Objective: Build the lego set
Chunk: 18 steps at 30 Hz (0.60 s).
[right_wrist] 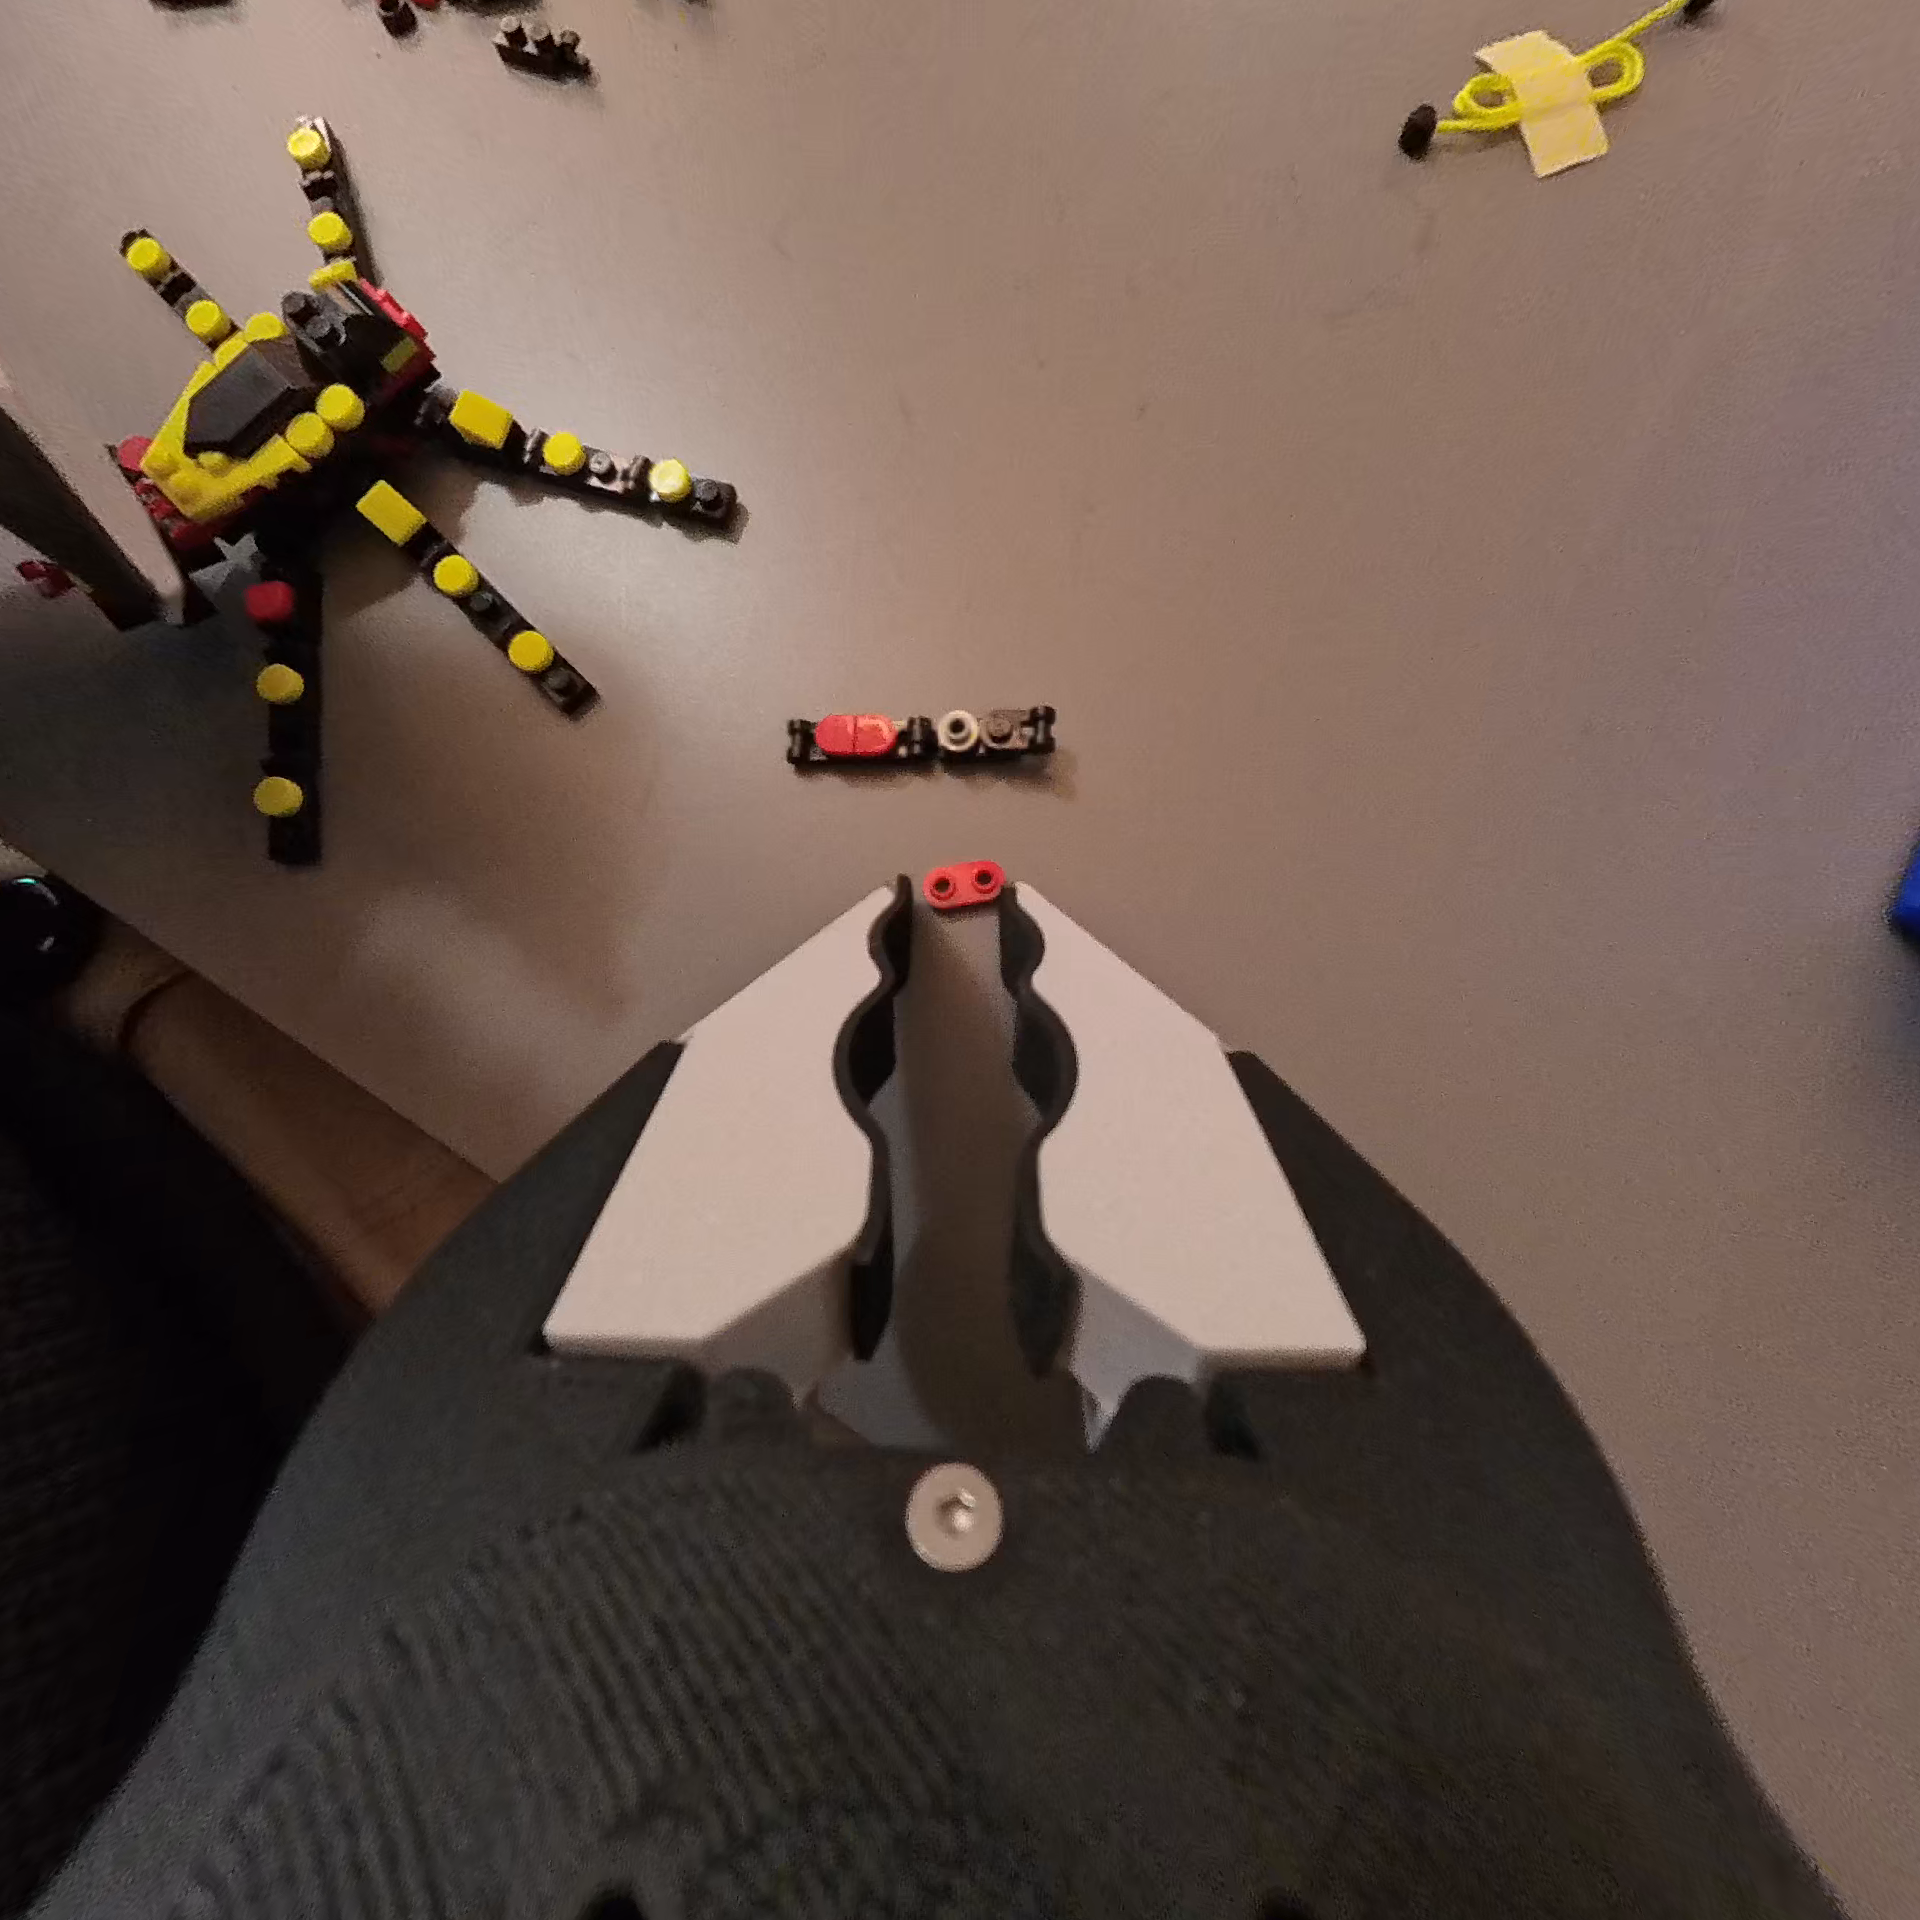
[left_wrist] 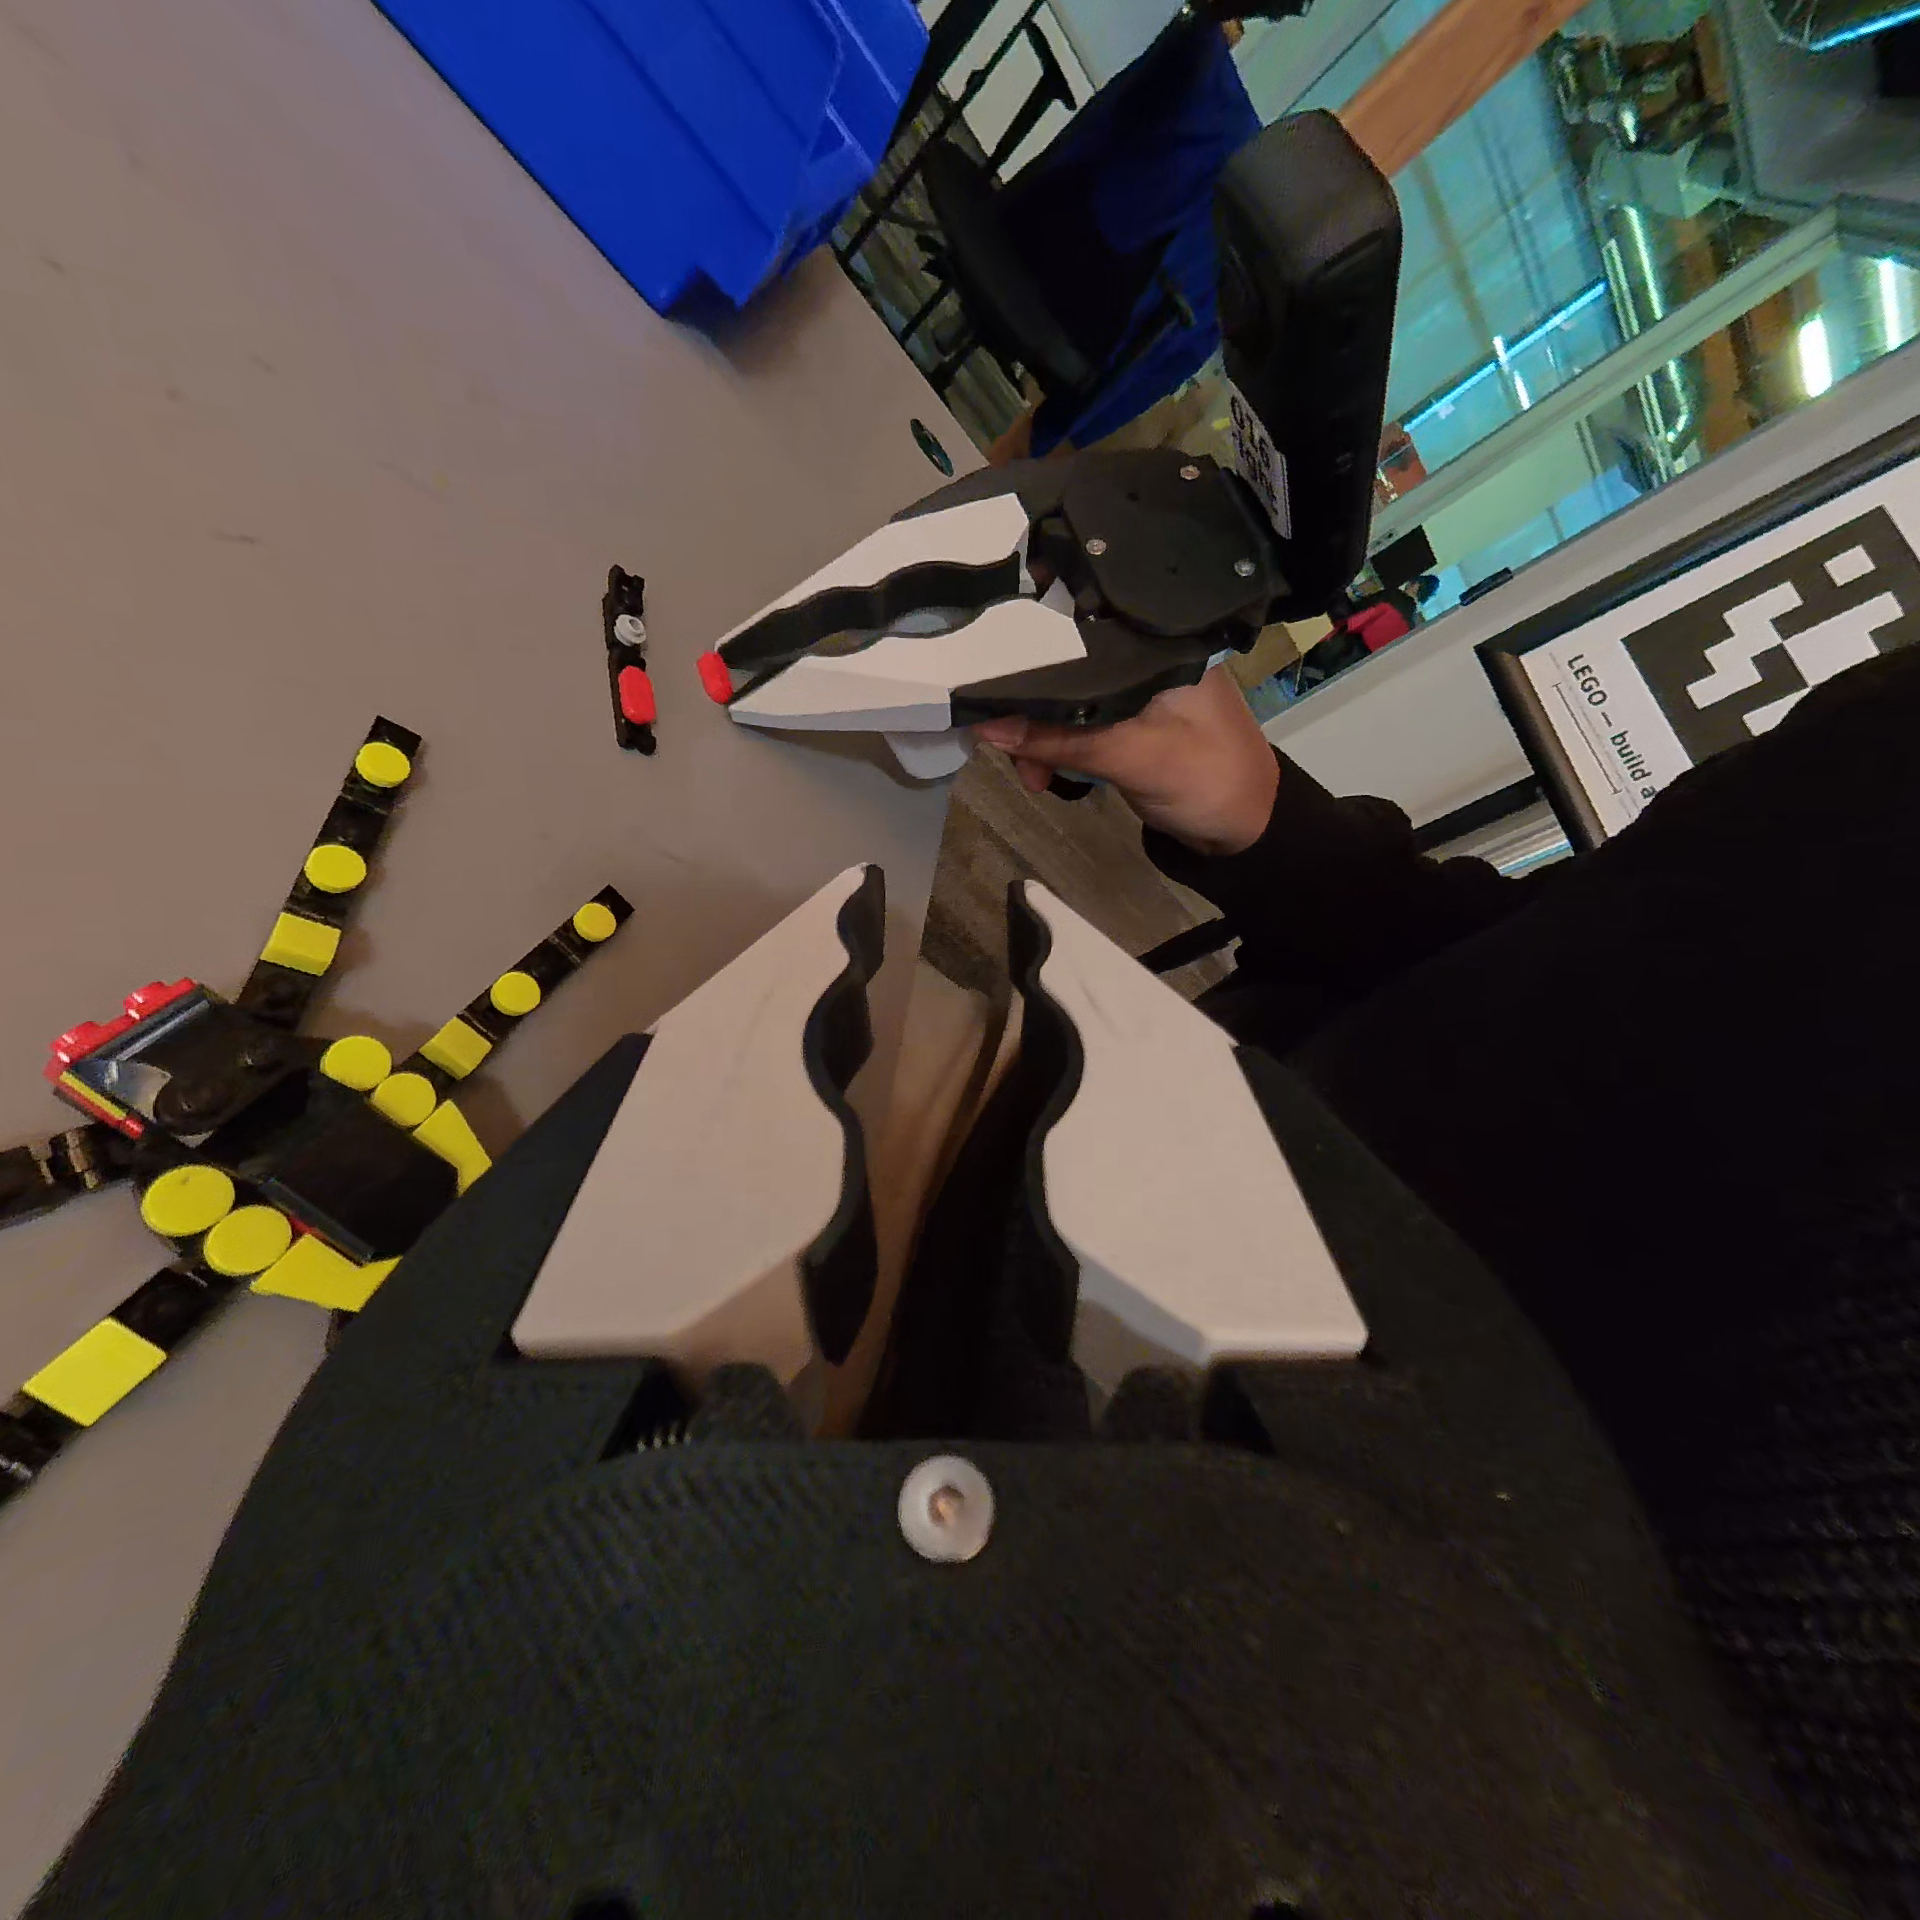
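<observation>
- Left wrist view: the left gripper [left_wrist: 943, 904] hangs past the table [left_wrist: 312, 436] edge, jaws spread with nothing between them; it plays no part just now; further out, the right gripper [left_wrist: 727, 681] comes in low over the grey top, its tips pinched on a small red plate [left_wrist: 713, 674]; just beyond that sits the short black strip [left_wrist: 630, 659], already carrying a red piece and a grey stud; the black-and-yellow spider model [left_wrist: 270, 1122] lies off to the side, well apart.
- Right wrist view: the right gripper [right_wrist: 958, 894] pinches the red plate [right_wrist: 963, 883] at its very tips, underside holes facing the camera; dead ahead and near lies the black strip [right_wrist: 921, 736], its long axis running crosswise to the fingers, parallel to the plate's own length; the right hand is plainly the nearer one; a short push forward should reach it, I'd judge; the spider model [right_wrist: 301, 436] waits up on the left; a yellow cord [right_wrist: 1538, 88] sits far off.
</observation>
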Tool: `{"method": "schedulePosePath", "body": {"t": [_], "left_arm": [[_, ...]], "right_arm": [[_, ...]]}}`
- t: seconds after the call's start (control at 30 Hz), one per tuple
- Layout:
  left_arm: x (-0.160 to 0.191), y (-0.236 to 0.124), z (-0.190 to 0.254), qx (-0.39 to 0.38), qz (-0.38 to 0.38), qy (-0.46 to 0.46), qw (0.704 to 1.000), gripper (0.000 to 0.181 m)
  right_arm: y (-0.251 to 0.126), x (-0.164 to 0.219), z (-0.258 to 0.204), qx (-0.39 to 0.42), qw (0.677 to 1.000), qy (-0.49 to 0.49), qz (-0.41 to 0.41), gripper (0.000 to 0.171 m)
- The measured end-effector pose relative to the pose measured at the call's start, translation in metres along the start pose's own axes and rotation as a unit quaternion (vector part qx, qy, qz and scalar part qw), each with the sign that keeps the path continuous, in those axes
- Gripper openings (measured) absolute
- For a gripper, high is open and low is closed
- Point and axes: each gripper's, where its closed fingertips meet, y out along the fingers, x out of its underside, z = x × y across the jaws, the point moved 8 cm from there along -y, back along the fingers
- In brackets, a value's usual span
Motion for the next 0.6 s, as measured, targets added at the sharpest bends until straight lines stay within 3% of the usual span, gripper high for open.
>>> {"method": "schedulePosePath", "body": {"t": [0.2, 0.33, 0.4, 0.5, 0.6], "left_arm": [[0.0, 0.0, 0.0, 0.002, -0.001, 0.0, 1.0, 0.02], [0.0, 0.0, 0.001, 0.005, 0.001, 0.001, 1.0, 0.02], [0.001, 0.001, 0.001, 0.007, -0.002, 0.002, 1.0, 0.02], [0.003, 0.001, 0.003, 0.003, -0.007, 0.01, 1.0, 0.02], [0.004, 0.002, 0.003, -0.006, -0.011, 0.02, 1.0, 0.02]], "right_arm": [[-0.005, -0.004, -0.005, -0.02, 0.996, -0.084, 0.012, 0.027], [-0.016, -0.009, 0.002, -0.022, 0.983, -0.182, 0.02, 0.023], [-0.015, -0.01, 0.013, -0.025, 0.987, -0.16, 0.018, 0.021], [-0.01, -0.012, 0.011, -0.091, 0.993, -0.071, 0.024, 0.026], [-0.006, -0.012, 0.009, -0.057, 0.996, -0.071, 0.008, 0.025]]}}
